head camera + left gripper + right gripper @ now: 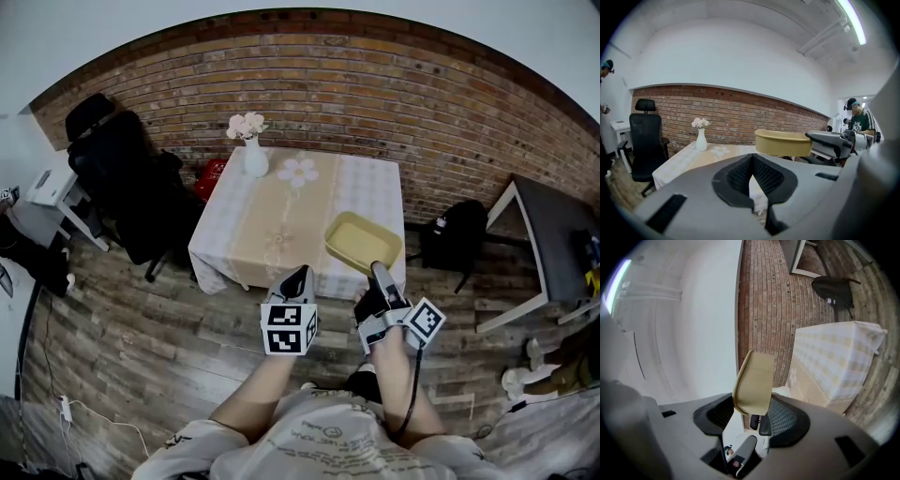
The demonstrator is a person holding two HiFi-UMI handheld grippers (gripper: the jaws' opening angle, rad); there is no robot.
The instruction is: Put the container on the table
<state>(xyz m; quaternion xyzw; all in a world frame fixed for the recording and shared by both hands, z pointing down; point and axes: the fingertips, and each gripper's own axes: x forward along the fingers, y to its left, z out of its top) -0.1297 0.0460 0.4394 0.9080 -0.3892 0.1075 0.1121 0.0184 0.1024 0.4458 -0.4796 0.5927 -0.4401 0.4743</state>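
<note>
The yellow container (364,242) hangs level above the near right corner of the cloth-covered table (281,216). My right gripper (378,274) is shut on its near rim; in the right gripper view the container (753,383) sits between the pads of this gripper (751,412). The left gripper (300,275) hovers just left of it, short of the table's front edge, shut with nothing in it. The left gripper view shows its own pads meeting (751,174), with the container (783,143) and the right gripper (832,143) off to the right.
A white vase of flowers (254,150) stands at the table's far left. A black office chair (122,178) is left of the table, a black backpack (459,234) and a grey desk (553,244) to the right. A brick wall (375,94) runs behind. A person (857,119) stands far right.
</note>
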